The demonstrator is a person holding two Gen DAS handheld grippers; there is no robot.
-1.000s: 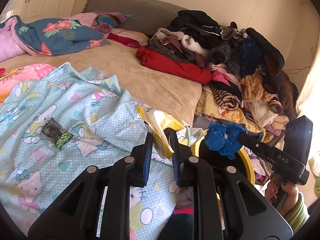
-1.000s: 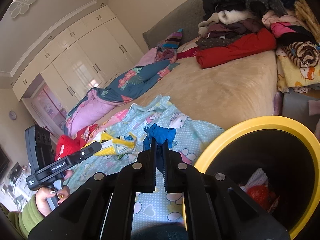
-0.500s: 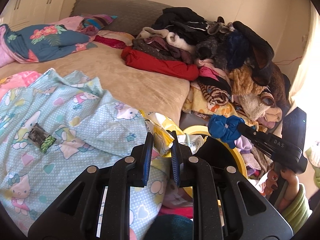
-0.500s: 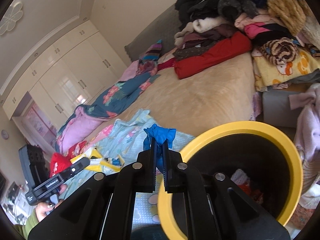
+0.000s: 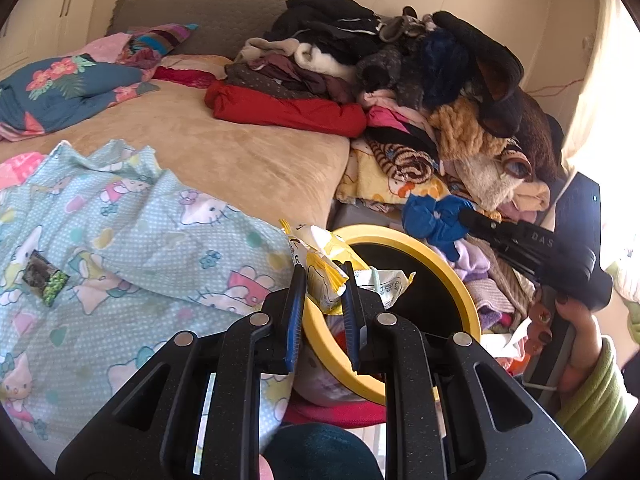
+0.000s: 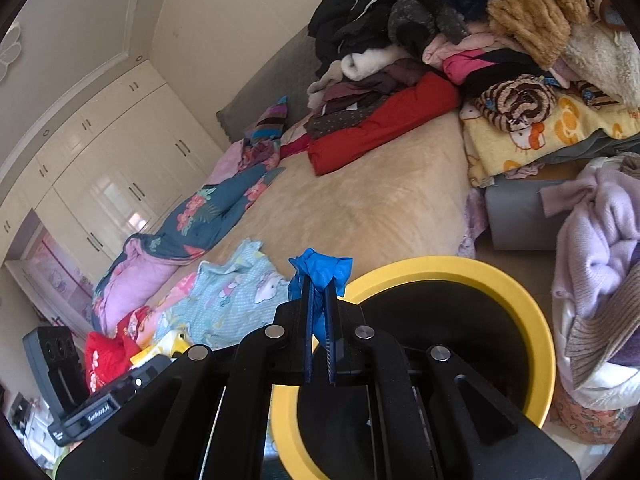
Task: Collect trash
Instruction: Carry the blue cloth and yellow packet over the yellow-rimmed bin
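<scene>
Trash drop about to happen, both tongs loaded at the yellow-rimmed bin (image 5: pixel 472 300). Left tongs (image 5: pixel 320 300) clenched on a yellow snack wrapper (image 5: pixel 324 276), held over the bin's near rim. Right tongs (image 6: pixel 318 320) clamped tight on a crumpled blue glove (image 6: pixel 320 272), just at the rim edge, not yet over the opening as far as I can judge.

Progress: bin already has some stuff inside, red and white bits visible past the rim in the left view. Both held pieces not yet released. Left to do: one small dark-green wrapper (image 5: pixel 45 278) lying on the Hello Kitty sheet (image 5: pixel 140 220), well apart from the bin. Rest of the bed (image 5: pixel 240 152) is a clothes pile (image 5: pixel 400 72), probably not trash.

View differences: left wrist shows the leftover wrapper and the right tongs from the side with the glove; right wrist misses that wrapper but shows the wardrobe (image 6: pixel 120 160), a lilac sweater (image 6: pixel 600 240) beside the bin, and more of the bin's dark interior.
</scene>
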